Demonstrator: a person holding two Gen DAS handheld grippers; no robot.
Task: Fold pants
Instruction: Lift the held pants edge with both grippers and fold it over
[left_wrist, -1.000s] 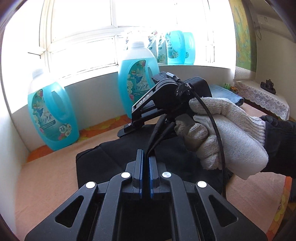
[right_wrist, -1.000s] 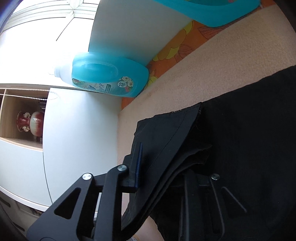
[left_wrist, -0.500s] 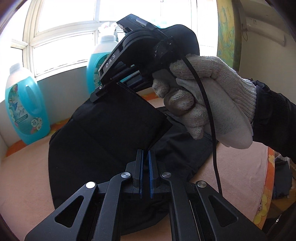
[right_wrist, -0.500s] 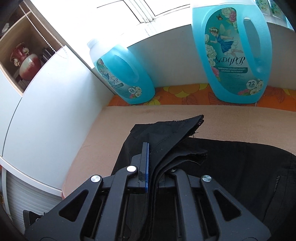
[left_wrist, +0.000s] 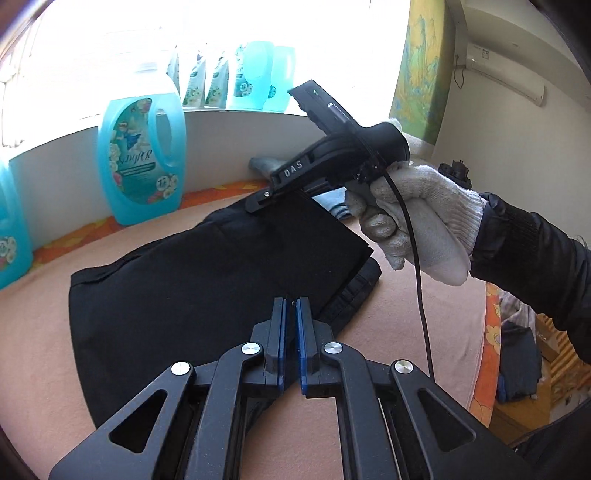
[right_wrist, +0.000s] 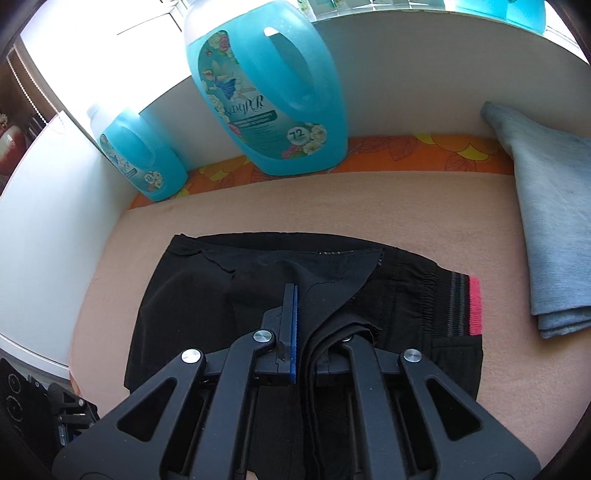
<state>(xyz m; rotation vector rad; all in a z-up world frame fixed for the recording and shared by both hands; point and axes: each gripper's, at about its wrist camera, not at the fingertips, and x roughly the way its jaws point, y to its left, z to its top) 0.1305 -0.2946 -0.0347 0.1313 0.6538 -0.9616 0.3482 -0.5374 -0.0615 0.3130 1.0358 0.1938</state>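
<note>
Black pants (left_wrist: 166, 295) lie folded on a peach-coloured bed surface (right_wrist: 369, 206), with the elastic waistband and its pink stripe (right_wrist: 474, 306) at the right. My right gripper (right_wrist: 306, 317) is shut on a bunched black flap of the pants; the cloth hides its right finger. In the left wrist view the right gripper (left_wrist: 258, 197), held by a white-gloved hand (left_wrist: 417, 218), lifts that flap as a flat panel above the pile. My left gripper (left_wrist: 290, 306) is shut at the near edge of the same panel, and the cloth runs into its tips.
Two large blue detergent bottles (right_wrist: 266, 88) (right_wrist: 144, 158) stand along the back wall on an orange flowered strip. A folded grey garment (right_wrist: 546, 221) lies at the right. A white wall bounds the left side, and the bed edge (left_wrist: 487, 332) drops off at the right.
The right gripper's jaws closed on the flap, then it rose, rolled upright and carried the flap across the pile. The left gripper moved along with it.
</note>
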